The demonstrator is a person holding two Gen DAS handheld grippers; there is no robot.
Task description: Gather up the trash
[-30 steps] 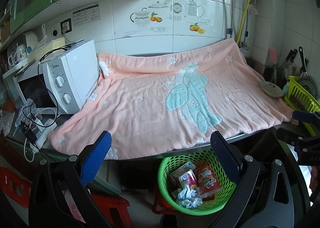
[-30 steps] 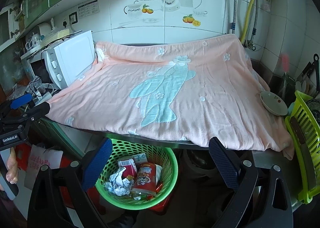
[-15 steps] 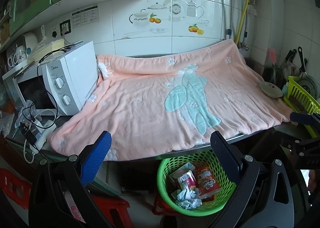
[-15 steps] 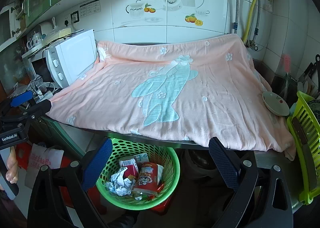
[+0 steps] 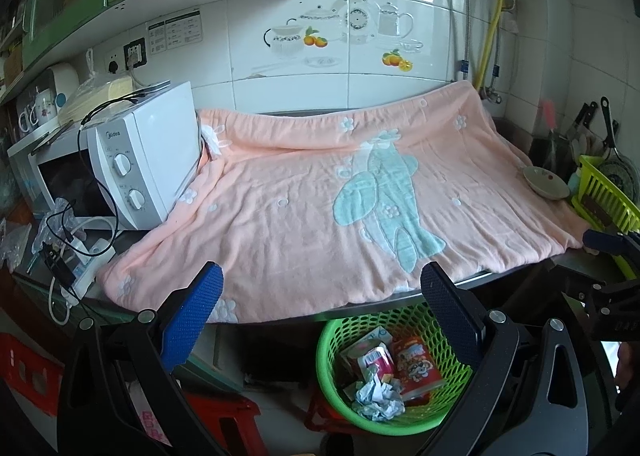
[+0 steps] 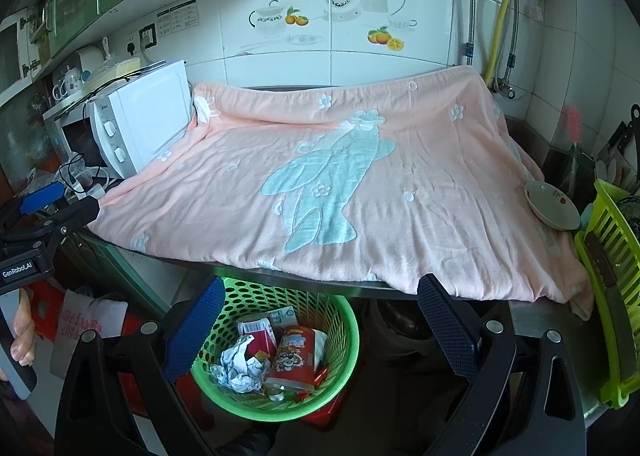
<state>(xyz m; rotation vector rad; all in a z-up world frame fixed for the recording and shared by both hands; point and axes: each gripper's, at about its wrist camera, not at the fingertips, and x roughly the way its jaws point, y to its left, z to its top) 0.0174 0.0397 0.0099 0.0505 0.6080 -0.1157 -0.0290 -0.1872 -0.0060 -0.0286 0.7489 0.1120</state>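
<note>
Comparing with 1 second ago, almost nothing changes: both views drift only slightly. The left claw stays spread wide and holds nothing; the right claw matches it, wide apart and empty. Below and between the right claw's fingers sits the round green plastic mesh basket, already holding a crumpled white paper wad, a red printed snack tub and small cartons. Ahead of both claws, the pink rabbit-print blanket shows no loose litter, so collection looks finished.
</note>
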